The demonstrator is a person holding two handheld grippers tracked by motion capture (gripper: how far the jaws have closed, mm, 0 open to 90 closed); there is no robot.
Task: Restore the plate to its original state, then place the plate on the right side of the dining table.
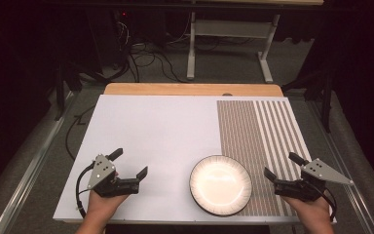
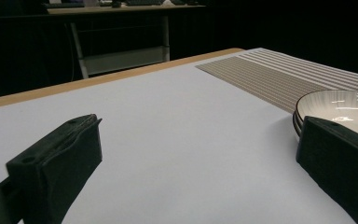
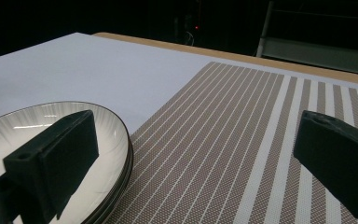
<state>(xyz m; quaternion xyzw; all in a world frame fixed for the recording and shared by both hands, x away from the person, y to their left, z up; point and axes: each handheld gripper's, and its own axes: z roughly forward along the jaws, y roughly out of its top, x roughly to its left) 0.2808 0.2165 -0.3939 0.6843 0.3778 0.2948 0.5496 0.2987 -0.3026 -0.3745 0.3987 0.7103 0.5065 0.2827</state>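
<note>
A white plate (image 1: 220,185) with a dark rim sits near the front edge, half on the white table cover (image 1: 156,131) and half on the striped brown placemat (image 1: 260,141). My left gripper (image 1: 131,162) rests at the front left, open and empty, well left of the plate. In the left gripper view the left gripper (image 2: 199,121) has the plate (image 2: 340,100) behind its right jaw. My right gripper (image 1: 280,164) stands open and empty over the placemat, just right of the plate. In the right gripper view the right gripper (image 3: 196,116) has the plate (image 3: 28,123) behind its left jaw.
The wooden table edge (image 1: 190,89) shows at the far side. Beyond it a metal desk frame (image 1: 229,44) and cables (image 1: 146,58) lie on the dark floor. The placemat (image 3: 242,140) runs along the right side of the table.
</note>
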